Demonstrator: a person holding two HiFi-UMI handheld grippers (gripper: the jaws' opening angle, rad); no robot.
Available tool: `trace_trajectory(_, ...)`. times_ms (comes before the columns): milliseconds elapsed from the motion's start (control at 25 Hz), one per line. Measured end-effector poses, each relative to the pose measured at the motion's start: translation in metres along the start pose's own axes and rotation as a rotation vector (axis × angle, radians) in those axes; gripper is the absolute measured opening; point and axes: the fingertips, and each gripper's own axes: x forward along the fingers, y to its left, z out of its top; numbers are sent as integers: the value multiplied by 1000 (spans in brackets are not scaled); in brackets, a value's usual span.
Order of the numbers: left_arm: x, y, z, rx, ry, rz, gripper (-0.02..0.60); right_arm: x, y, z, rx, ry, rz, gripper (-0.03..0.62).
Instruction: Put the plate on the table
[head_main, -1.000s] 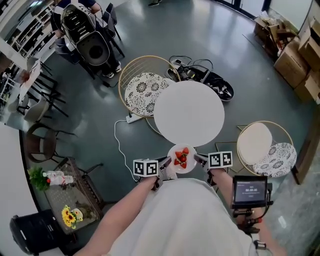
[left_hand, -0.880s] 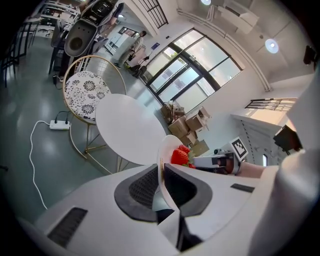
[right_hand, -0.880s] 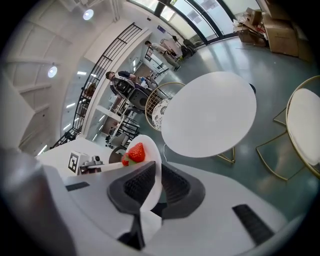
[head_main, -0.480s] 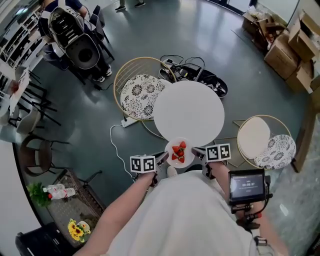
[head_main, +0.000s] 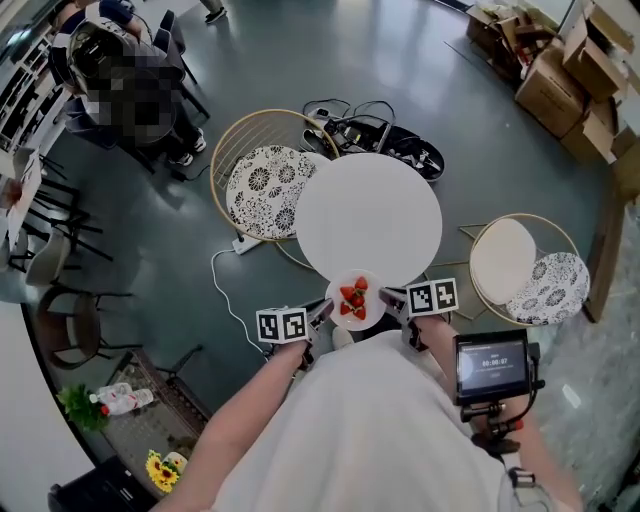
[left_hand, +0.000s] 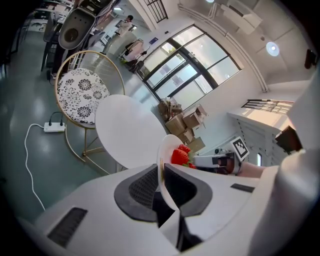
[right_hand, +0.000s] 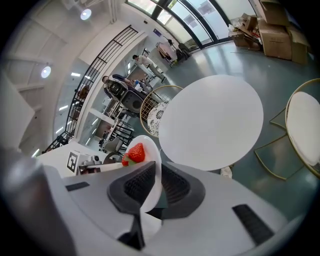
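Observation:
A small white plate (head_main: 356, 300) carrying several red strawberries (head_main: 353, 299) hangs at the near edge of the round white table (head_main: 368, 216). My left gripper (head_main: 322, 312) is shut on the plate's left rim and my right gripper (head_main: 392, 298) is shut on its right rim. In the left gripper view the plate's rim (left_hand: 162, 165) stands edge-on between the dark pads, with strawberries (left_hand: 180, 154) beyond. In the right gripper view the plate's rim (right_hand: 152, 182) sits between the pads, a strawberry (right_hand: 135, 153) on it, the table (right_hand: 212, 121) ahead.
A gold wire chair with a patterned cushion (head_main: 260, 185) stands left of the table, another with a white seat (head_main: 525, 265) to its right. Cables and shoes (head_main: 375, 137) lie beyond the table. A white power strip (head_main: 246, 243) lies on the floor. Cardboard boxes (head_main: 560, 75) are far right.
Both grippers have carried the plate forward; it now overlaps the table's near edge instead of hanging short of it. The view has shifted forward with them.

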Motion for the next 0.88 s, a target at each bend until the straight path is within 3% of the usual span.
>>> trace_trajectory(880, 54, 25, 64, -26, 90, 65, 25, 33, -44, 66, 63, 75, 7, 38)
